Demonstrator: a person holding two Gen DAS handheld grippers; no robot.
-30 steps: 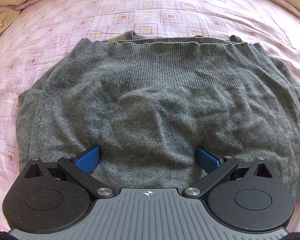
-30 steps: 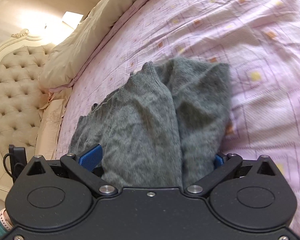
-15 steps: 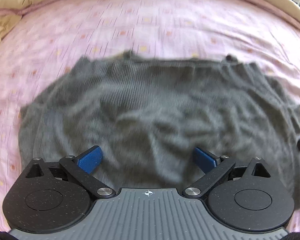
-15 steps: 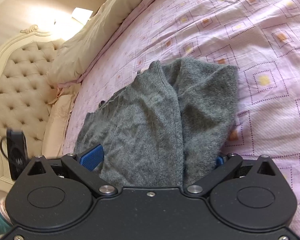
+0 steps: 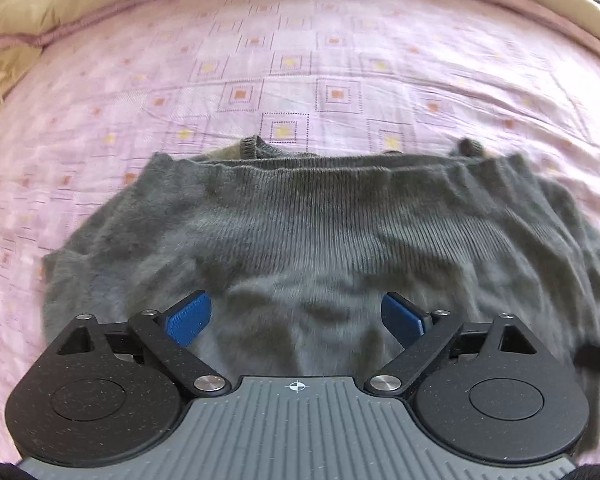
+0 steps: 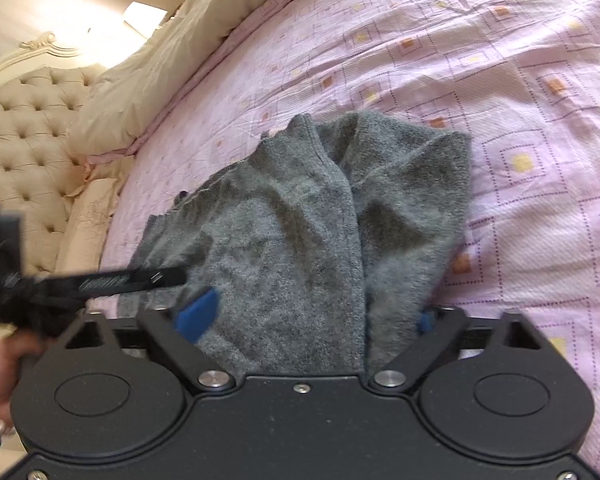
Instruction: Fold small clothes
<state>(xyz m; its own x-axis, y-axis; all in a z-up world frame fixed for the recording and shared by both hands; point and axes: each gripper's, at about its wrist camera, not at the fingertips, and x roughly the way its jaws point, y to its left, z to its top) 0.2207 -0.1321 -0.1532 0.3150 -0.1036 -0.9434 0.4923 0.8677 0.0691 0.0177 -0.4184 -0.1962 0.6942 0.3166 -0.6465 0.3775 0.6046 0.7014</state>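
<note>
A grey knit sweater (image 5: pixel 320 232) lies folded on the pink patterned bedspread (image 5: pixel 300 60), its ribbed hem along the far edge. My left gripper (image 5: pixel 296 316) hovers over the near part of the sweater, open, its blue pads (image 5: pixel 188 318) wide apart with nothing pinched. In the right wrist view the sweater (image 6: pixel 292 232) is bunched, and a thick fold runs back between the spread fingers of my right gripper (image 6: pixel 310 316), which is open. The right blue pad is mostly hidden by fabric.
Beige pillows (image 6: pixel 160 72) and a tufted headboard (image 6: pixel 24 132) border the bed at the upper left. The other gripper (image 6: pixel 88 280), blurred, crosses the left of the right wrist view, held by a hand (image 6: pixel 4 364). Pink bedspread (image 6: pixel 520 80) stretches to the right.
The left gripper has drawn back from the sweater, so more bedspread shows beyond it. It has also swung into the left of the right wrist view. Both stay open.
</note>
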